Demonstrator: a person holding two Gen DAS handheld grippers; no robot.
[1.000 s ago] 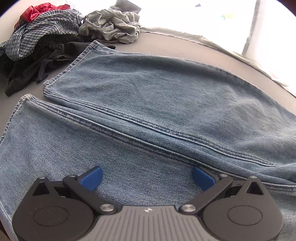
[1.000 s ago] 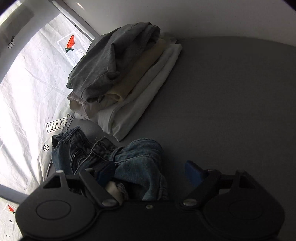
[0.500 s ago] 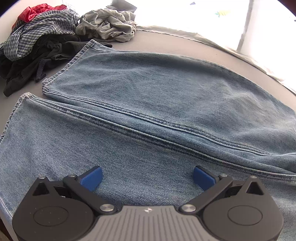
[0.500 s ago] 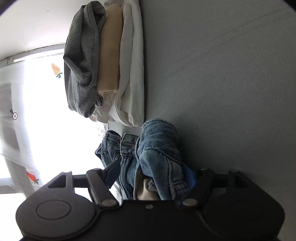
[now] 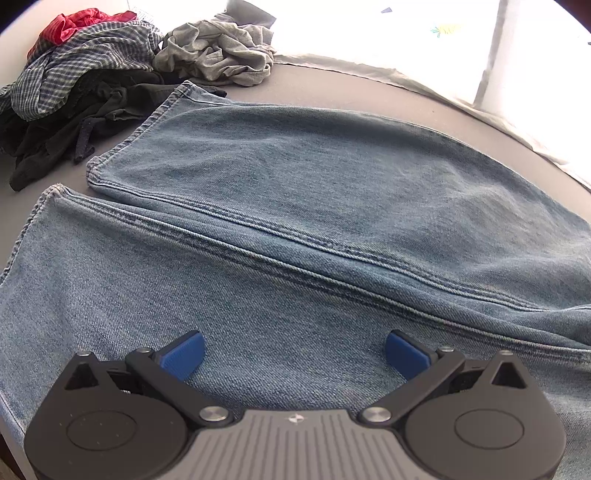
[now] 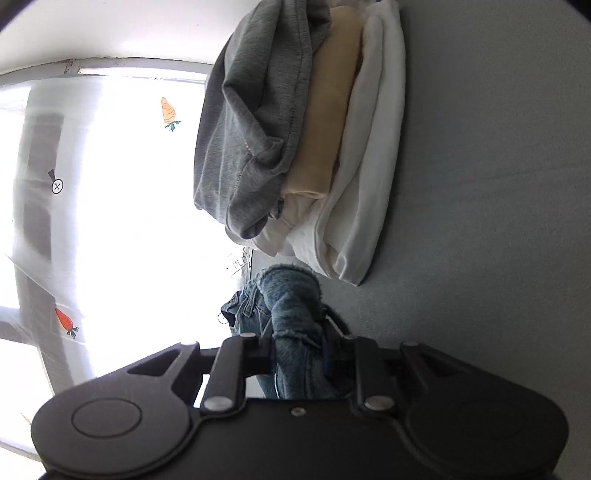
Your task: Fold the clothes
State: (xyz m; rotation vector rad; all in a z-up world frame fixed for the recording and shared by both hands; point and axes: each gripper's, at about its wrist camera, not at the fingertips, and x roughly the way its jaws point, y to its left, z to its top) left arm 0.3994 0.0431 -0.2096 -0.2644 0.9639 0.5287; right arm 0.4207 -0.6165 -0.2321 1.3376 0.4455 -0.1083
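**A:** ok so what's going on with the jeans (image 5: 295, 192) here? Both legs lie flat side by side on the grey table (image 5: 332, 88), hems pointing to the far left.

**B:** yeah, and the left gripper (image 5: 294, 352) hovers over the near leg with its blue pads spread wide, nothing between them. My guess is it's there to pin or grab the leg once the fold starts.

**A:** and the right one?

**B:** the right gripper (image 6: 299, 354) is clamped narrow on a bunched wad of denim. I think it's the waistband end, since there's something like a fly and belt loop just left of the fingers, but it's crumpled and backlit, so not 100% sure. Holding that end makes sense if the plan is to bring the top of the jeans over onto the legs.

**A:** anything in the way?

**B:** a few things. In the left view there's an unfolded heap at the far left: a checked shirt (image 5: 85, 59), something red (image 5: 74, 22), dark stuff (image 5: 74, 110) and a grey crumpled top (image 5: 218, 55). The far leg's hem lies right against the dark clothes, so it could snag there.

**A:** and on the right side?

**B:** a folded stack (image 6: 306, 129), grey on beige on white, sits just beyond the gripped denim. Swing wide and you'd knock it.
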